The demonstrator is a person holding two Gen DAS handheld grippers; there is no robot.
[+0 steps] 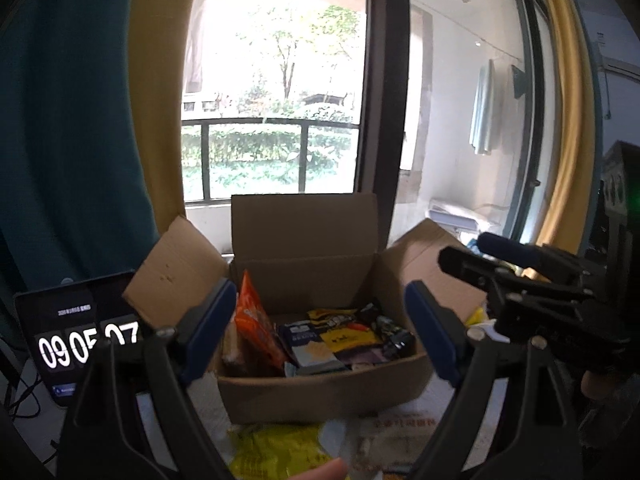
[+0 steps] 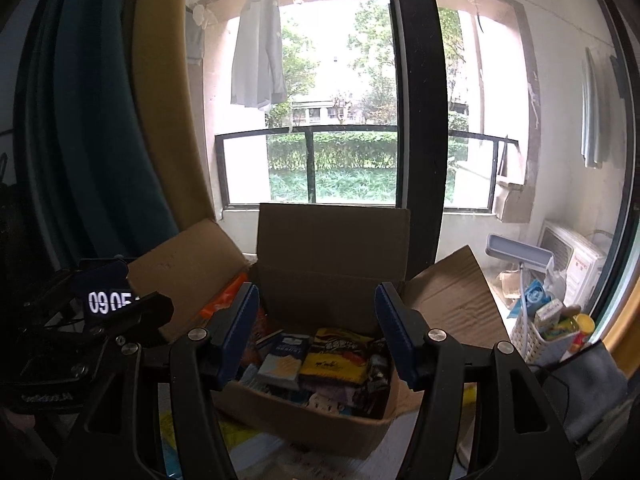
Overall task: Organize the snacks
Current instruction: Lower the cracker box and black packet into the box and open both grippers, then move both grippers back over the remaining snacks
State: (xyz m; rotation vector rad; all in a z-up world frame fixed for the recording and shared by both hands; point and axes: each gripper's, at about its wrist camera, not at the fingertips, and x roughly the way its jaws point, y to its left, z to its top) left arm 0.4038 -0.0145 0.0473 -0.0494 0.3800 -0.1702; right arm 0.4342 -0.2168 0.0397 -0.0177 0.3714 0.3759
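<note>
Nearest us, our left gripper (image 1: pixel 320 336) holds its jaws wide with nothing in them; our right gripper (image 2: pixel 316 334) likewise gapes, gripping nothing. Beyond both, the cardboard box (image 1: pixel 320 392) sits open-flapped on the surface, snack packets (image 2: pixel 336 356) inside, an orange bag (image 1: pixel 256 328) upright at its left wall.

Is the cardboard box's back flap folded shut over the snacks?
No: the cardboard box stands open, its back flap upright and snack packets visible inside.

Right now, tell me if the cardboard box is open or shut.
Open. The cardboard box has all its visible flaps folded up or outward, and snack packets inside show from above.
</note>
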